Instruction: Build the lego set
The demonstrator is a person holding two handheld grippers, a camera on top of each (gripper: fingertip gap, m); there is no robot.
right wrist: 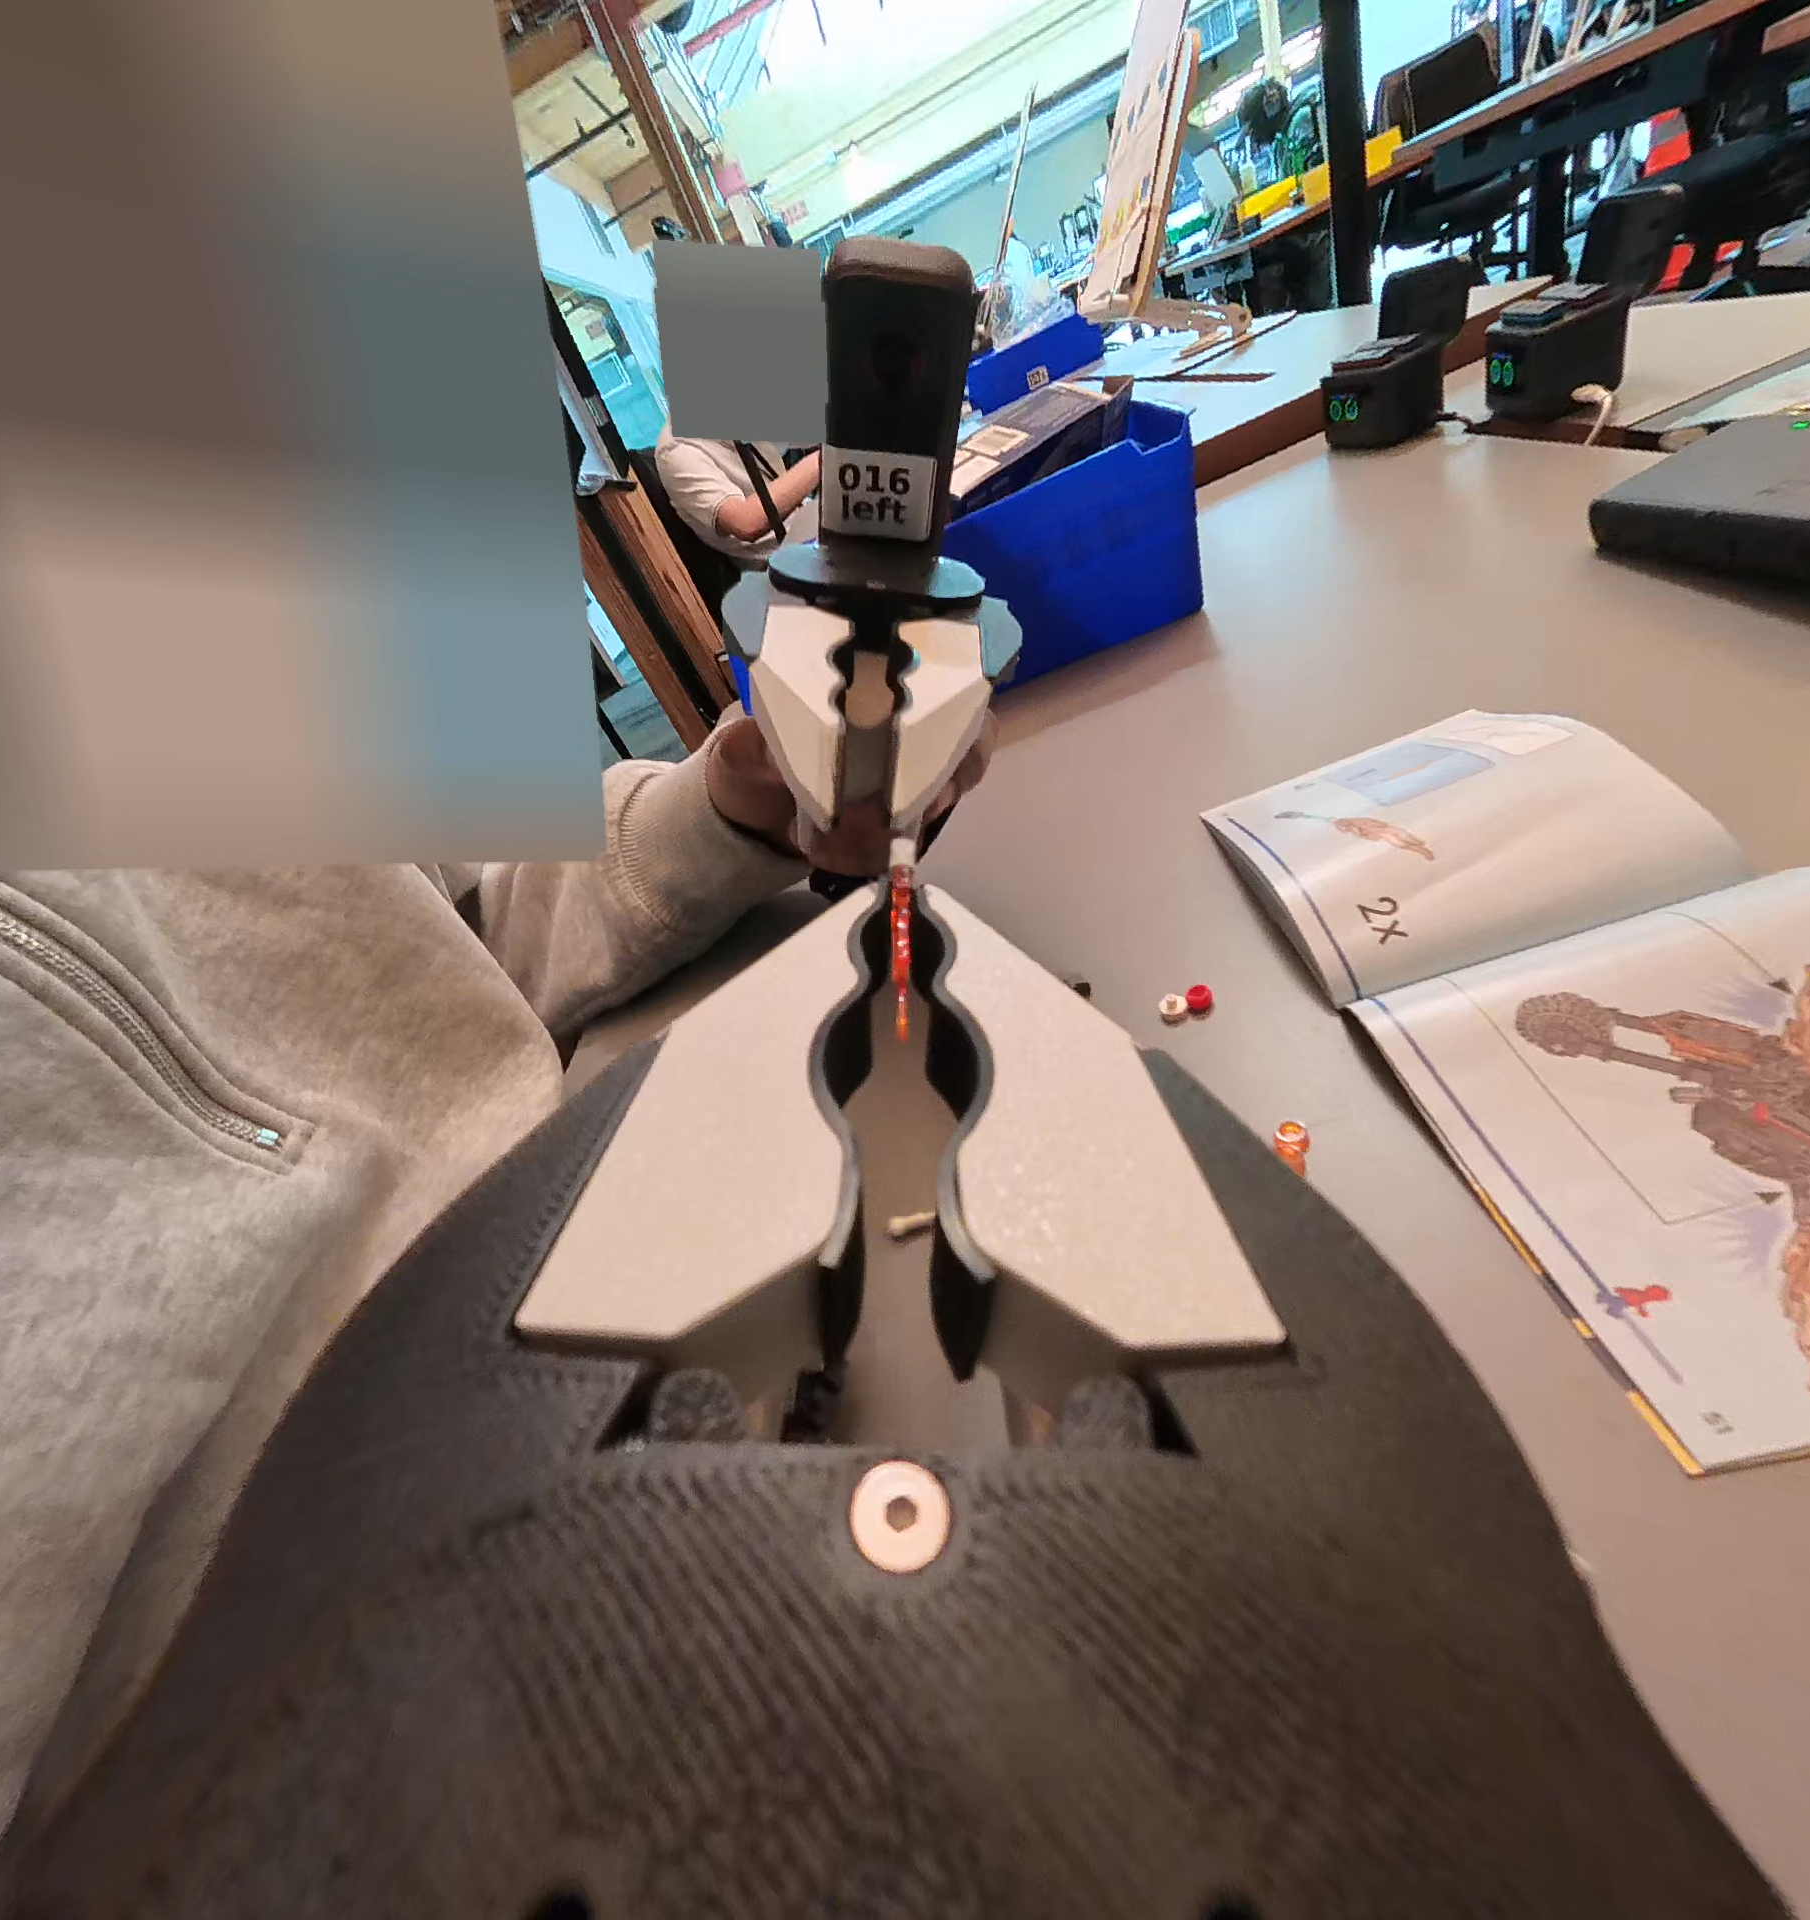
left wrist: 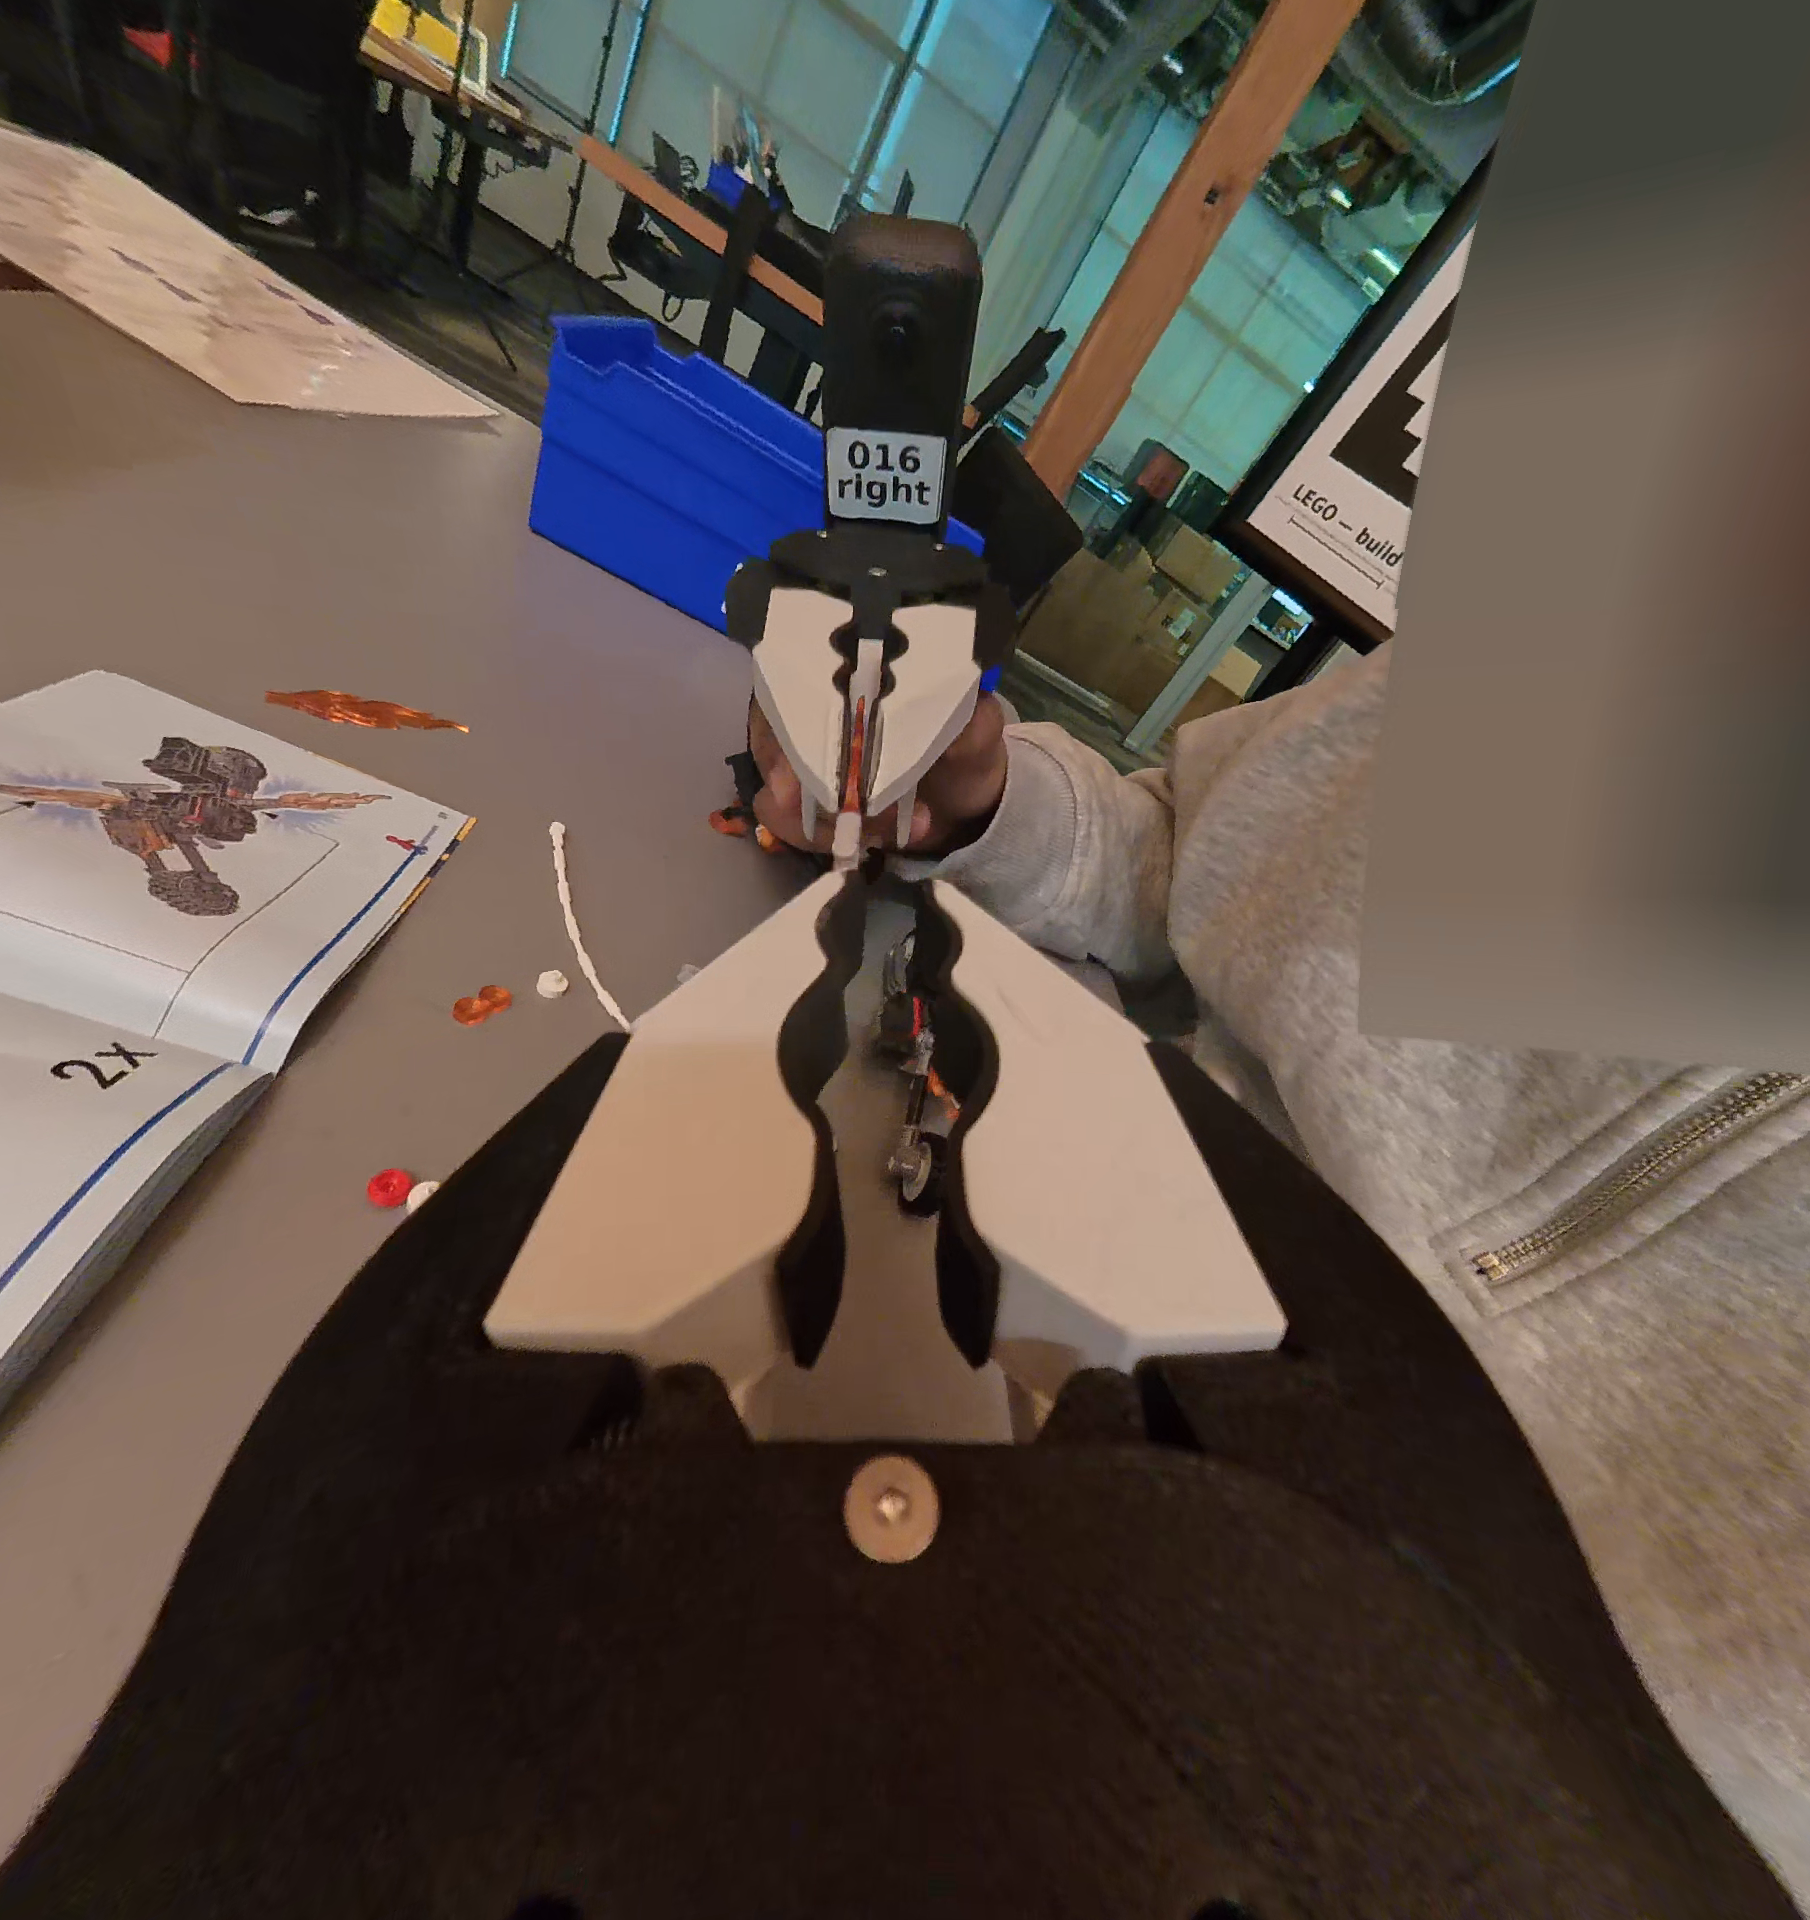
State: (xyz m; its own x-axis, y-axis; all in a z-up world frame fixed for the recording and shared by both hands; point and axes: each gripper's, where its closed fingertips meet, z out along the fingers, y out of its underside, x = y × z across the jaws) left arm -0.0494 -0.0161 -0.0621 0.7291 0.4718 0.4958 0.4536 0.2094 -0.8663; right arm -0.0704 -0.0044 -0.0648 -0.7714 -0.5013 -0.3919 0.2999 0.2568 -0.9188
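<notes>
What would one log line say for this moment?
step: joining parts | left gripper: shut on white piece | right gripper: shut on orange flame piece | tips meeting

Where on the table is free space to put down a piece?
Bare grey table lies between the blue bin and the open booklet. It is crowded beside the booklet's edge: orange stud, white chain, red stud.

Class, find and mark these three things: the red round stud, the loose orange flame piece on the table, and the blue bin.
red round stud [left wrist: 389, 1187], left wrist view, its top face.
orange flame piece [left wrist: 361, 711], left wrist view, its middle.
blue bin [left wrist: 662, 468], left wrist view, its side wall.
</notes>
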